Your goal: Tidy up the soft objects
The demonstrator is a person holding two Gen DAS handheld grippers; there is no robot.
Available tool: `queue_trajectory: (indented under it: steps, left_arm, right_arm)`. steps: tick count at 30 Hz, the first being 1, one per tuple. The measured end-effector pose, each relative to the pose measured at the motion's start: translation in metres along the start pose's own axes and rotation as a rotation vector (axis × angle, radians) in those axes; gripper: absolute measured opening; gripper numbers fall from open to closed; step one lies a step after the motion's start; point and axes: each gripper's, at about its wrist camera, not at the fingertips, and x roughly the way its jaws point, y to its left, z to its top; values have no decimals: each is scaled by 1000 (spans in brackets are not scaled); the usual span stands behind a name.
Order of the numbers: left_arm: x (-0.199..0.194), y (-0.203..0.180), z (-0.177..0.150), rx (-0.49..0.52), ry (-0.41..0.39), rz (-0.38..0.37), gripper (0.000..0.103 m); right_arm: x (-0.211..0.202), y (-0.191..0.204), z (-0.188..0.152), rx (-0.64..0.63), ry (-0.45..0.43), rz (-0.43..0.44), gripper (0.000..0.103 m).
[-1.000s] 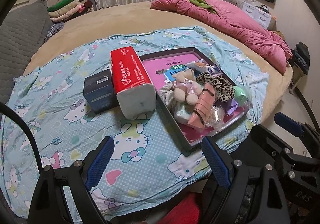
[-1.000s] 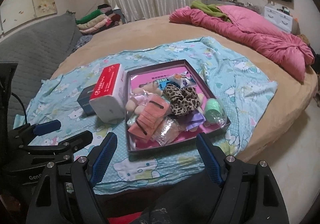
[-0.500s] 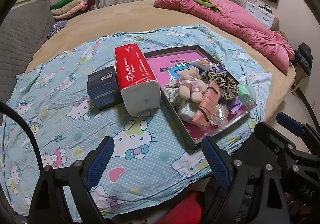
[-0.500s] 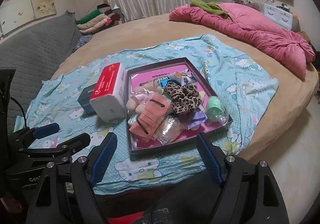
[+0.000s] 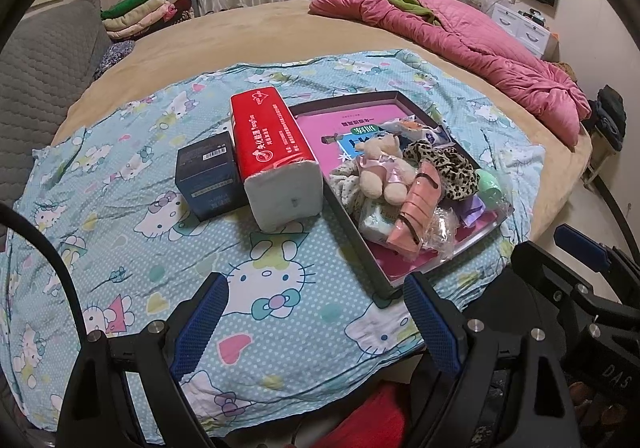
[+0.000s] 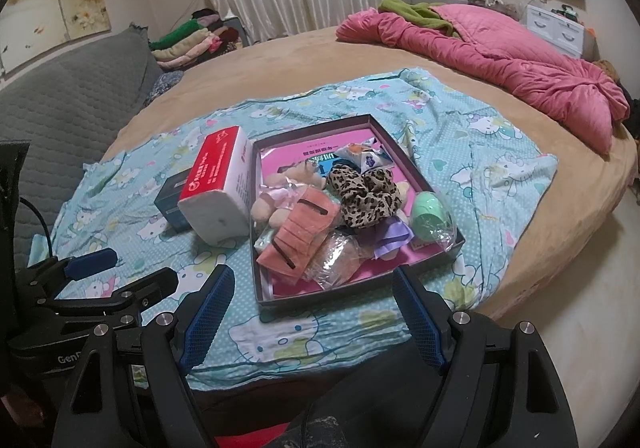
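Soft objects sit heaped in the shallow box, probably gathered for sorting. Both grippers, left gripper and right gripper, hover apart and empty, short of the pile.

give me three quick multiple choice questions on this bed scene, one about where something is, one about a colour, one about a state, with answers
1. Where is the dark blue box?
A. inside the tray
B. on the sheet, left of the tissue pack
C. on the pink quilt

2. What colour is the top of the tissue pack?
A. red
B. yellow
C. black

3. How do both grippers stand?
A. shut on the plush bear
B. shut on the scrunchie
C. open and empty

Answers:
1 B, it stands against the pack's left side, outside the tray.
2 A, the wrapper is red with white ends.
3 C, the left gripper and right gripper hold nothing between their blue pads.
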Motion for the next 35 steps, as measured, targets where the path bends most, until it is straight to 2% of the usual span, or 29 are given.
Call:
queue_trajectory:
  steps: [35]
  left_arm:
    - [8,5,-5,-14,5,10,89]
  right_arm:
    - [3,-7,0,15,-4,-8,82]
